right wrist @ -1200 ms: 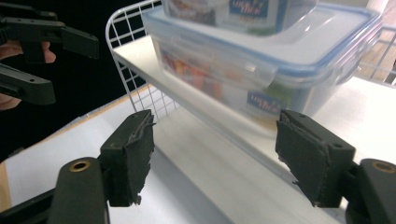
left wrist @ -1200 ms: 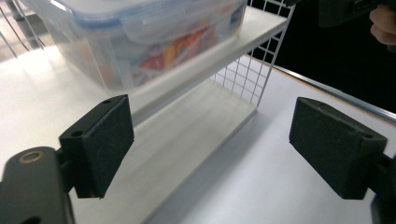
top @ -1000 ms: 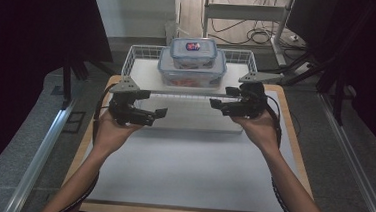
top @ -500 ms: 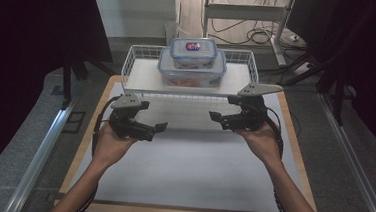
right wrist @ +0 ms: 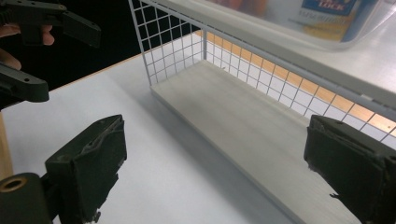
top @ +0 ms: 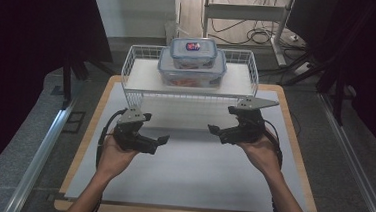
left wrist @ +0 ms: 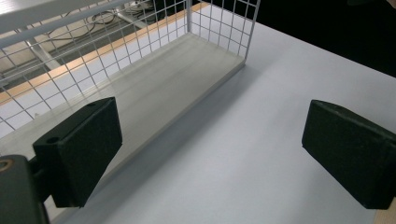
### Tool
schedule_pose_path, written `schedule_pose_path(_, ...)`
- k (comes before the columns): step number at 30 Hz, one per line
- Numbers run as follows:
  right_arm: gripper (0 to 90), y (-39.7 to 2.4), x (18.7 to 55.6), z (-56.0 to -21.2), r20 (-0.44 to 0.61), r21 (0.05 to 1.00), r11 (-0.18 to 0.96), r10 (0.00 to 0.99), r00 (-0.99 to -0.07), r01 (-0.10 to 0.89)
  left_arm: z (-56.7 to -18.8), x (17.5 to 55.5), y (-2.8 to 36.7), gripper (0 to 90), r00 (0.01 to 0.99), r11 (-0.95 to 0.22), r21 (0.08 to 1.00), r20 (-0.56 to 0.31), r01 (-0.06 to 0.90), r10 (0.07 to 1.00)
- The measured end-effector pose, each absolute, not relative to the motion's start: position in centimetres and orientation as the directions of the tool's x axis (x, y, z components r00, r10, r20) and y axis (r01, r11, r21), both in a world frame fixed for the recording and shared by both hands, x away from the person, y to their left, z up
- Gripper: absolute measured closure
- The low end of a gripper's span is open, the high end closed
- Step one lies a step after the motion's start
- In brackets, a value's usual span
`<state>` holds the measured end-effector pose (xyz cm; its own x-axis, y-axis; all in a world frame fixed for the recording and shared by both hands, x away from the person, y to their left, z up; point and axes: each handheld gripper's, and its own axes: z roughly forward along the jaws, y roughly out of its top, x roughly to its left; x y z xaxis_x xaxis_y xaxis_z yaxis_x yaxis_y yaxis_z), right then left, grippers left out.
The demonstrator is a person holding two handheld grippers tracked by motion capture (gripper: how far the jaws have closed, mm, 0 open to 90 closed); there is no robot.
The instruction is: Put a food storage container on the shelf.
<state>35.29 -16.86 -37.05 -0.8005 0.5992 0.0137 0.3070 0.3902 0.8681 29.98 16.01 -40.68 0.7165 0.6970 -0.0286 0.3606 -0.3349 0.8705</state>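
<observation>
high view: left claw (top: 161,140) and right claw (top: 213,130) hang over the white mat (top: 191,176), tips turned toward each other with a bare gap between them. both are spread wide and hold nothing. ahead of both claws, and above them, stands the wire shelf (top: 135,98); on its upper board sit two stacked boxes, the small box (top: 192,52) on top of the large box (top: 191,76). the boxes lie well apart from either claw. risk, as judged: a reach from this low position would have to rise over the shelf's front rail, and a jaw could catch the wire and shove the whole shelf back.

left gripper view: jaws stand far apart, nothing between them but mat. the shelf's lower board (left wrist: 154,93) runs ahead and to the left of the claw, and the wire end panel (left wrist: 219,23) stands further ahead. risk: a forward push at this height goes under the upper board, not to the boxes.

right gripper view: jaws again wide and empty. the lower board (right wrist: 243,121) lies straight ahead; the large box (right wrist: 299,23) shows above, at the top edge. the left claw (right wrist: 60,51) sits off to the left. risk: the small box rests loose on the large one, as far as can be told, so a tilted or one-sided lift could slide it off.
</observation>
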Motion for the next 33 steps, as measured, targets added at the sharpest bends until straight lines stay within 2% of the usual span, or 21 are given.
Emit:
schedule_pose_path(5, 3.5, -16.9, 34.5, -37.6, -0.002, 0.877, 0.384, 0.604, -0.797, 0.289, -40.9, 29.2, 15.7, 4.8, 0.717, -0.343, 0.876, -0.005, 0.340, 0.697)
schedule_pose_path(19, 2.0, -17.7, 33.1, -40.6, 0.007, 0.876, 0.379, 0.609, -0.793, 0.299, -44.5, 28.0, 15.1, 4.5, 0.733, -0.315, 0.888, -0.036, 0.335, 0.679)
schedule_pose_path(33, 2.0, -18.4, 31.6, -42.8, 0.080, 0.882, 0.326, 0.606, -0.791, 0.339, -47.6, 25.9, 17.2, 3.3, 0.695, -0.273, 0.892, -0.062, 0.361, 0.717)
